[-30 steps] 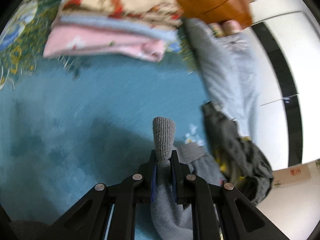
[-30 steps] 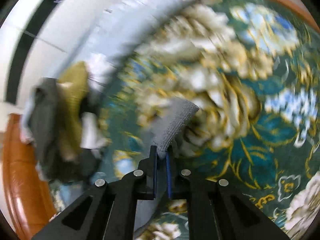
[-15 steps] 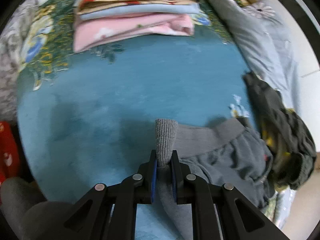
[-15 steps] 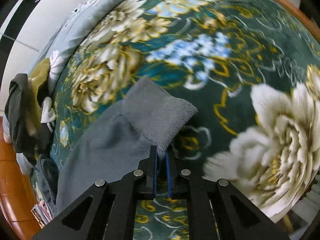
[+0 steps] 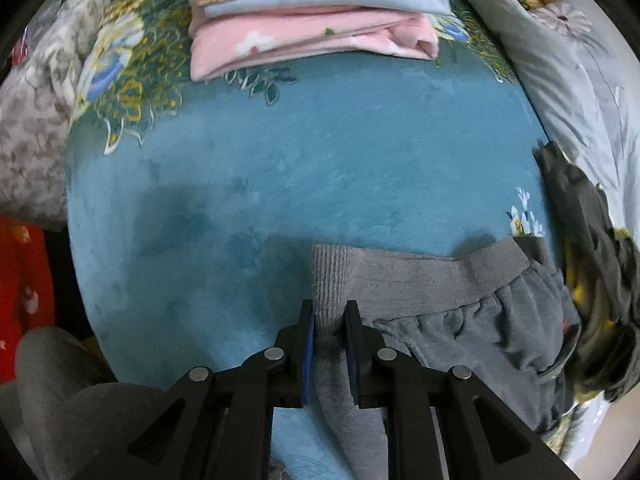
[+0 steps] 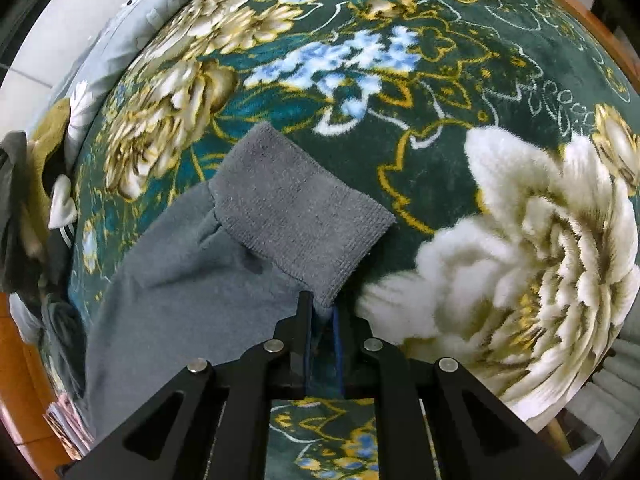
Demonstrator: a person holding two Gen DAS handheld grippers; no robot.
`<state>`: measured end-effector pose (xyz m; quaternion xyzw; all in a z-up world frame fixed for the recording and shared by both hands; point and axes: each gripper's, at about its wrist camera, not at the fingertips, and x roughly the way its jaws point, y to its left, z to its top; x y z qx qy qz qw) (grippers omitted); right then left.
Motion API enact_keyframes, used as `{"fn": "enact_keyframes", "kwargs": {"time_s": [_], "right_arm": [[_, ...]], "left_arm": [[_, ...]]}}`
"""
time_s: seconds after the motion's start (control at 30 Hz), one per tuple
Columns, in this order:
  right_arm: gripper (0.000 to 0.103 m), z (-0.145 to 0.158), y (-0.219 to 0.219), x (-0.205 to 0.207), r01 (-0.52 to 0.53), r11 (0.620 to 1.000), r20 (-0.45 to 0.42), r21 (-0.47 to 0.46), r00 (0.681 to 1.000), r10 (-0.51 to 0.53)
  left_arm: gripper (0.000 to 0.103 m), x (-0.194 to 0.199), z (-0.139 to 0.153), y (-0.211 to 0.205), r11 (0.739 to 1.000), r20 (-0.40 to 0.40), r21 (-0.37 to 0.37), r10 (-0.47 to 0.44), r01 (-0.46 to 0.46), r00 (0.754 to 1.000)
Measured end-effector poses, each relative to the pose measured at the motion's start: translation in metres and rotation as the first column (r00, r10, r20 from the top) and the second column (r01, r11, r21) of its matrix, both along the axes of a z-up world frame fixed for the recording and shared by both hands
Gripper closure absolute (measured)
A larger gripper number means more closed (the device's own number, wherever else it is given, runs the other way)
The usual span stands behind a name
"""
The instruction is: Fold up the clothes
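Note:
Grey sweatpants [image 5: 460, 320] lie flat on a blue blanket [image 5: 320, 160], ribbed waistband [image 5: 400, 276] toward the far side. My left gripper [image 5: 329, 312] points down at the waistband's left end; its jaws are opening, and the fabric still fills the gap and touches both pads. In the right wrist view the trouser leg [image 6: 180, 280] ends in a ribbed cuff [image 6: 296, 208] spread on a dark green floral blanket [image 6: 400, 140]. My right gripper [image 6: 322, 306] stands at the cuff's near corner; its jaws are opening and a slit shows beside the fabric.
A stack of folded clothes [image 5: 312, 16], pink at the bottom, sits at the far side. A dark crumpled garment pile [image 5: 592, 280] lies right of the sweatpants and shows as the pile [image 6: 24, 208] at left. A grey quilt [image 5: 580, 80] runs along the right. Wooden bed edge [image 6: 592, 20].
The right gripper swung down over the floral blanket and the cuff now lies flat. The left view tilted down; the waistband is spread out. Both jaws stand slightly wider.

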<state>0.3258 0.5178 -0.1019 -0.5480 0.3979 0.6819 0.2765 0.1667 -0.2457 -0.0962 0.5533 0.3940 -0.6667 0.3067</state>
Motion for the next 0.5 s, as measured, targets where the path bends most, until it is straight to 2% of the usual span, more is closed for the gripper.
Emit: {"fn": "enact_keyframes", "kwargs": {"time_s": [0.03,0.07,0.17,0.23,0.3,0.33,0.37,0.4,0.43,0.5], "right_arm": [[0.084,0.003,0.003,0.001,0.016,1.000,0.010,0.002,1.000,-0.016],[0.081,0.007,0.006,0.002,0.035,0.999,0.057,0.012,0.998,-0.036],[0.081,0.025,0.013,0.002,0.079,0.996,0.189,0.052,0.978,-0.088],[0.081,0.046,0.012,-0.011,0.068,0.988,0.174,0.135,0.980,-0.091],[0.080,0.068,-0.006,-0.048,-0.059,0.972,0.125,0.227,0.992,0.031],[0.078,0.077,-0.027,-0.075,-0.160,0.954,0.094,0.253,0.986,0.140],[0.076,0.085,-0.049,-0.103,-0.263,0.924,0.065,0.277,0.965,0.255],[0.074,0.089,-0.075,-0.130,-0.358,0.889,0.038,0.286,0.931,0.362],[0.071,0.092,-0.102,-0.156,-0.447,0.844,0.012,0.295,0.886,0.464],[0.069,0.088,-0.177,-0.202,-0.620,0.731,-0.026,0.286,0.757,0.653]], "left_arm": [[0.084,0.001,-0.001,-0.002,1.000,-0.001,0.008,0.010,-0.010,1.000],[0.082,0.003,0.001,-0.003,1.000,-0.007,-0.005,0.029,-0.029,1.000],[0.078,0.009,0.008,-0.009,0.994,-0.043,-0.046,0.093,-0.095,0.995],[0.076,0.009,0.016,-0.009,0.994,-0.153,-0.055,0.087,-0.096,0.984],[0.076,0.004,0.024,-0.005,0.996,-0.234,-0.070,0.031,-0.048,0.972],[0.075,0.001,0.027,-0.002,0.996,-0.268,-0.083,-0.007,-0.015,0.963],[0.074,-0.002,0.031,0.001,0.995,-0.300,-0.095,-0.046,0.018,0.953],[0.064,-0.008,0.032,0.006,0.993,-0.329,-0.099,-0.092,0.063,0.940],[0.048,-0.014,0.029,0.006,0.992,-0.338,-0.089,-0.118,0.093,0.934],[0.046,-0.021,0.024,0.010,0.989,-0.347,-0.058,-0.145,0.133,0.927]]}}
